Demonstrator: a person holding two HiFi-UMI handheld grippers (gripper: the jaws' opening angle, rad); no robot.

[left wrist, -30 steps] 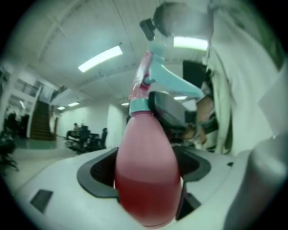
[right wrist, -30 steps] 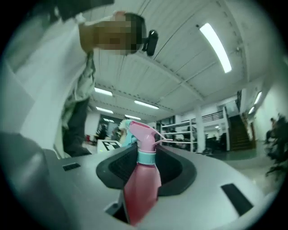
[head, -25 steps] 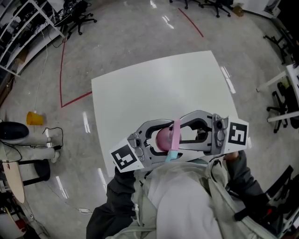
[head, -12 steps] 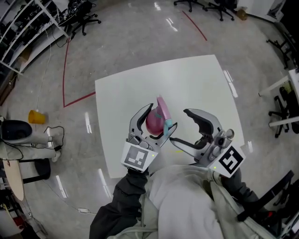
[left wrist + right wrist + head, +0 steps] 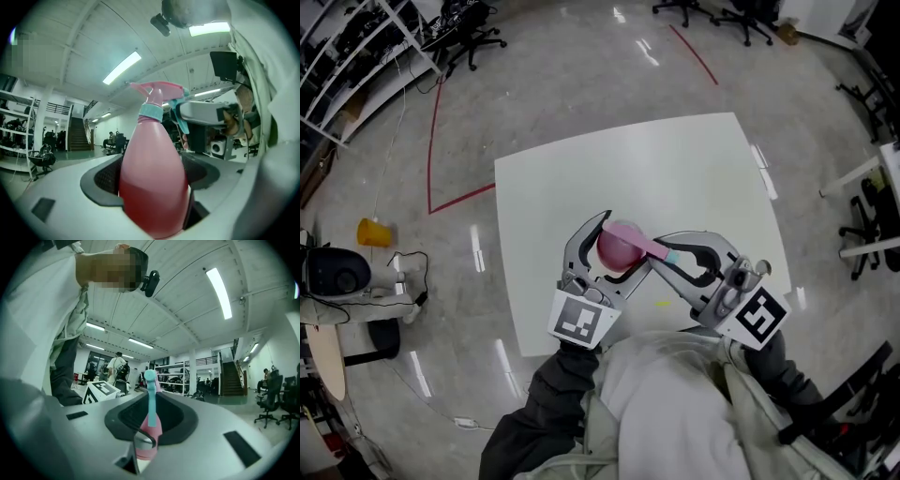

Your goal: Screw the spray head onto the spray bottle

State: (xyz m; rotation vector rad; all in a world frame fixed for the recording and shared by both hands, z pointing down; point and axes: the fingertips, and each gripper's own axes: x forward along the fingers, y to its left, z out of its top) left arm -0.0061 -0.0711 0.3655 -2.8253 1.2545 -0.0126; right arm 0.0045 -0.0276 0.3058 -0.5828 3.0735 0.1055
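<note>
Head view | left gripper (image 5: 622, 246) jaws are pinching pink spray bottle (image 5: 612, 249) | right gripper (image 5: 662, 254) jaws, just closing, are clamping spray head (image 5: 648, 246) | above white table (image 5: 581, 178)

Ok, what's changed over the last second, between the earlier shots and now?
The right gripper drew back from the bottle with jaws wide, then returned. Its jaws have just been closing and now pinch the spray head. The head, pointing up the picture half a second ago, now points toward the right gripper. The left gripper kept its hold on the bottle.
</note>
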